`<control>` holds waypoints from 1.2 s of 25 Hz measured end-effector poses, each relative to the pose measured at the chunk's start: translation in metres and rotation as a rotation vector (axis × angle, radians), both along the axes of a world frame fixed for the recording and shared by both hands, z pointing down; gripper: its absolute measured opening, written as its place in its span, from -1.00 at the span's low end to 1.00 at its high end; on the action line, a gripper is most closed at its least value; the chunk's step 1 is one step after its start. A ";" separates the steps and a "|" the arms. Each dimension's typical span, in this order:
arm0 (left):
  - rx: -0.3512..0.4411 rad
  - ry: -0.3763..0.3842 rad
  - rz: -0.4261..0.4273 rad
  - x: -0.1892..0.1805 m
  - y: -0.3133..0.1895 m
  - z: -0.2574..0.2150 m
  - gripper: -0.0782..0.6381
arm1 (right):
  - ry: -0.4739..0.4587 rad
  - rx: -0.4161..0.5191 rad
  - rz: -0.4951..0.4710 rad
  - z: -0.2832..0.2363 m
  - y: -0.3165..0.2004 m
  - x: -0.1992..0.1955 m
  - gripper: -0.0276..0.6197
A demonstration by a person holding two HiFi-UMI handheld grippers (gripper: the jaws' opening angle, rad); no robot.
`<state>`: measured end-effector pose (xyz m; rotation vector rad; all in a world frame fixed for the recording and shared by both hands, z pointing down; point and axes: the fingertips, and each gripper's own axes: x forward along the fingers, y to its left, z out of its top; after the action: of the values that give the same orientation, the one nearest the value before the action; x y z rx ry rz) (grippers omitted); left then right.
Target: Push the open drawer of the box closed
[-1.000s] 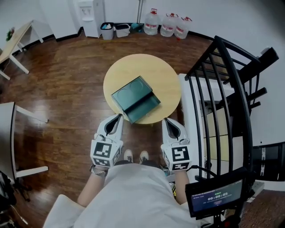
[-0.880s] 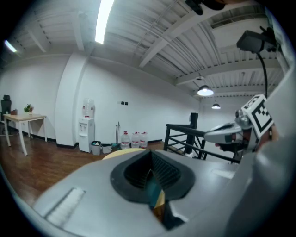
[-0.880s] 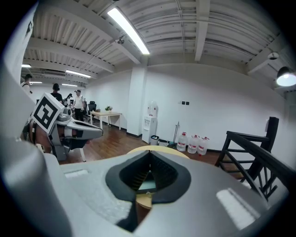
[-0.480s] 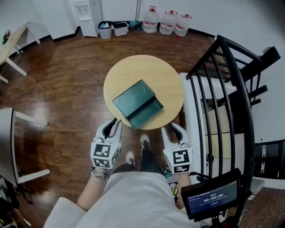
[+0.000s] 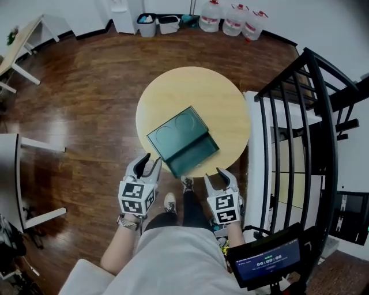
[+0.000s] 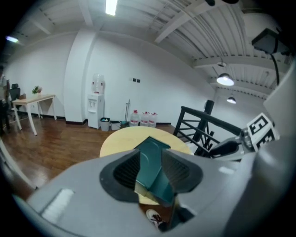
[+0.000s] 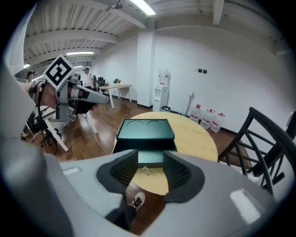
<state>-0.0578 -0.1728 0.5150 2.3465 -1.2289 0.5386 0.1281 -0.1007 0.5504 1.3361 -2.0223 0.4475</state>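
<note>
Now – round pale wooden table (image 5: 199,89), with a dark green box (image 5: 176,128) lying aslant on it, two round hollows in its top. Its drawer (image 5: 198,155) stands pulled out toward the person, its front reaching near the table's near rim.

Left gripper (image 5: 151,161): jaws have just been opening and stand apart, nothing clamped. It sits off the table's edge, near the box's near-left corner, not touching. Along its jaws the box corner shows in the gap, beyond the pads.

Right gripper (image 5: 215,176): jaws have just been opening too – wide apart, empty. It is low by the near rim, just short of the drawer, clear of it. The drawer's front lines up in the gap between its pads.

Shoes (image 5: 176,196) on dark wood floor under the table. Black railing (image 5: 300,109) to the right; water jugs (image 5: 233,17) by the far wall.
</note>
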 end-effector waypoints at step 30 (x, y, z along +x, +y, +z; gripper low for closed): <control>-0.307 -0.075 -0.100 -0.008 -0.008 0.108 -0.28 | 0.117 -0.321 -0.223 0.148 0.006 -0.039 -0.46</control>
<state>-0.0656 -0.1804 0.6229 2.0150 -1.1947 0.7311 0.0886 -0.0948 0.6989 0.9116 -1.8815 0.5496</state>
